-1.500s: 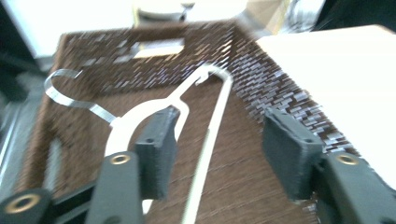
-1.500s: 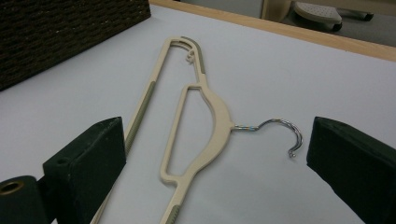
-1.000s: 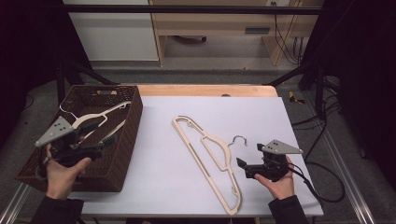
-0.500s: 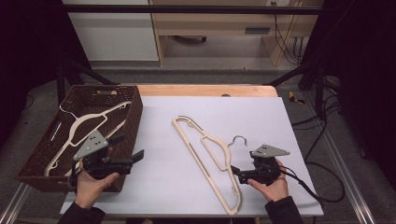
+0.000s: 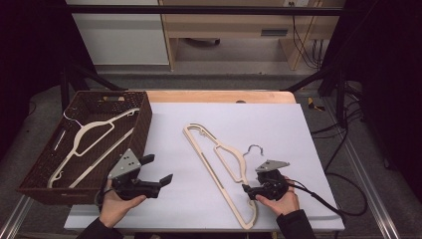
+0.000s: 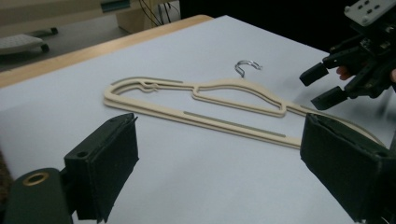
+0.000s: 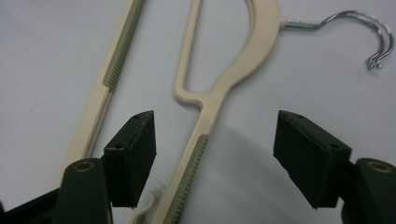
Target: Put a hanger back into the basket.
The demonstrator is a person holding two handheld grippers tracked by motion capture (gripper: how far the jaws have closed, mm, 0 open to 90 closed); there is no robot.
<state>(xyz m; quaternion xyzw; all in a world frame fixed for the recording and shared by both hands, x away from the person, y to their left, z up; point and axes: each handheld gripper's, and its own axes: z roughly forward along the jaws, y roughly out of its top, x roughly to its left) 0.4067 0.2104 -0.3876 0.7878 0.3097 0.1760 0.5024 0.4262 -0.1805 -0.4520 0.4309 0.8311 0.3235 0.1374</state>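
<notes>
Pickup of the cream hanger (image 5: 219,172) is begun: right claw (image 5: 247,191), jaws just narrowing, straddles its arm without gripping; left claw (image 5: 158,169) stands wide, empty. Pinching is needed next.

L gripper (image 5: 158,170) blk, grey tri plate | R gripper (image 5: 247,190) blk, cable | dark sleeves
</notes>
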